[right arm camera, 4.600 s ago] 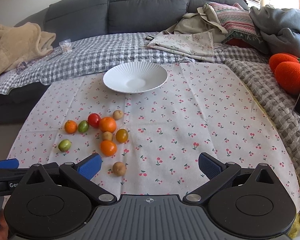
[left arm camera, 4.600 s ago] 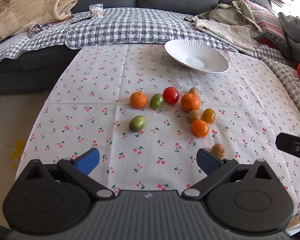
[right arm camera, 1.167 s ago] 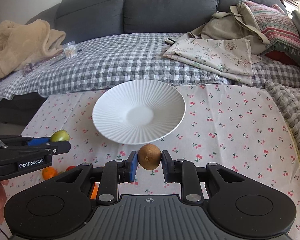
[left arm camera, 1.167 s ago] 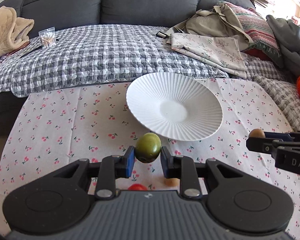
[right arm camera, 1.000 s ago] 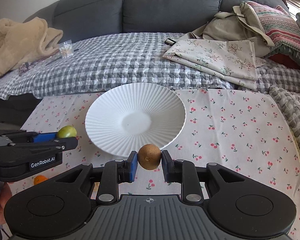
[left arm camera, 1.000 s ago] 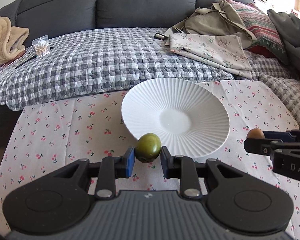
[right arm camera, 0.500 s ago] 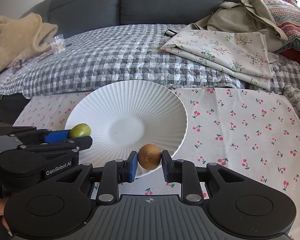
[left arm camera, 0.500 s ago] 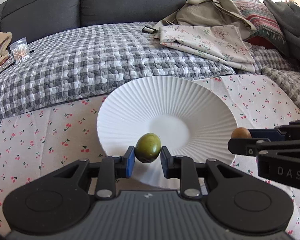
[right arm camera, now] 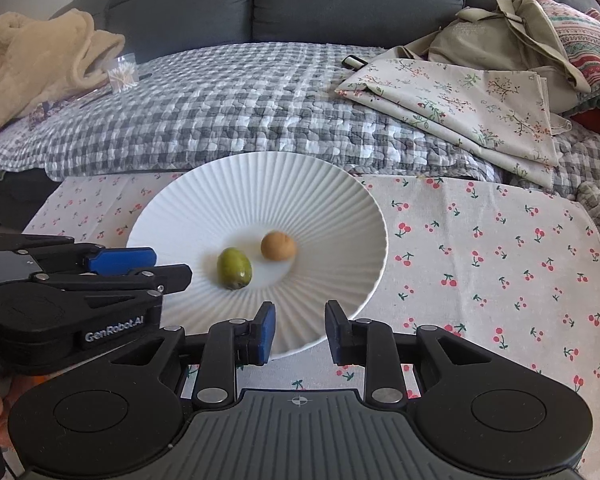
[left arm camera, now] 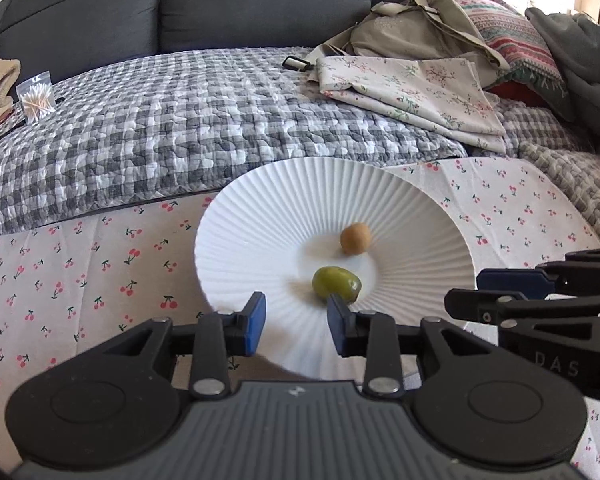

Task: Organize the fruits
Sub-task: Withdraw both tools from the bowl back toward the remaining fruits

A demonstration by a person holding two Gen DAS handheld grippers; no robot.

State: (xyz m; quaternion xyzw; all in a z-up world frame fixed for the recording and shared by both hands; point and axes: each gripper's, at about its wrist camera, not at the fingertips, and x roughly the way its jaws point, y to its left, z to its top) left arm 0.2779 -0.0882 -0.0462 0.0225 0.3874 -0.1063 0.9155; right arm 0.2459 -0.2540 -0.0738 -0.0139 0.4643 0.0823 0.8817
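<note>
Fruits: green fruit (left arm camera: pixel 336 282) and brown fruit (left arm camera: pixel 355 238) lie in white ribbed plate (left arm camera: pixel 260 216).
Left gripper (left arm camera: pixel 296 322): apart, green fruit at 1 o'clock.
Right gripper (right arm camera: pixel 300 330): apart, fruits at 11 o'clock.

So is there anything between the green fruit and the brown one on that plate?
No: only bare white plate separates green fruit and brown fruit, clearest in the right view.

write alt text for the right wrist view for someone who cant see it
A green fruit and a brown fruit lie side by side in a white ribbed plate on a cherry-print tablecloth. The right gripper is open and empty at the plate's near rim, the left gripper beside it.
</note>
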